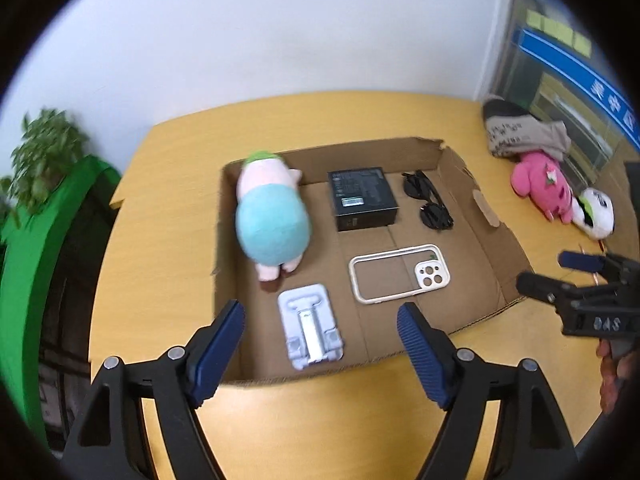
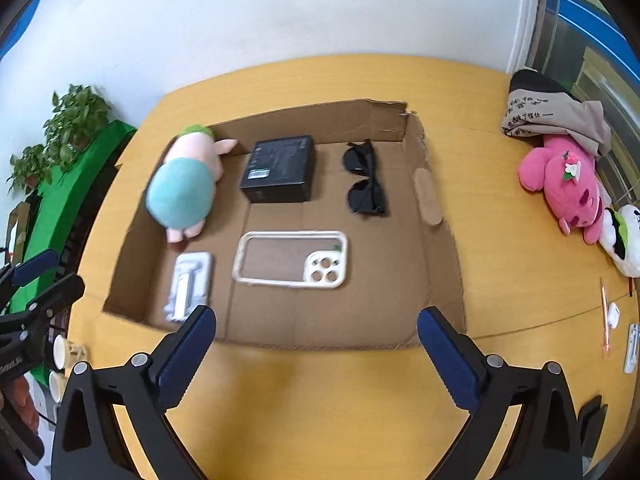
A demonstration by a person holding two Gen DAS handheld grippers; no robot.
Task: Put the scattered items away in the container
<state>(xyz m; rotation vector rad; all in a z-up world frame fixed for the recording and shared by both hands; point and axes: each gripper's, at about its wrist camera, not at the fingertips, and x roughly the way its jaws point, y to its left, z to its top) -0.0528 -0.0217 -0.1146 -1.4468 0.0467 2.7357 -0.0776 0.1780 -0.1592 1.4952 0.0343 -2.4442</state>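
Inside the cardboard box [image 2: 436,280], five things lie spaced apart, so both the left hand-held gripper [image 1: 322,322] and right hand-held gripper [image 2: 316,330] hover above the surface [image 2: 320,400], jaws apart, empty.

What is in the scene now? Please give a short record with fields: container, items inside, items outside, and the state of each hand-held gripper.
container: open cardboard box on yellow table
inside: plush doll, black box, sunglasses, phone case, phone stand
outside, right of box: pink plush, white plush, folded cloth
left hand-held gripper: open, empty
right hand-held gripper: open, empty
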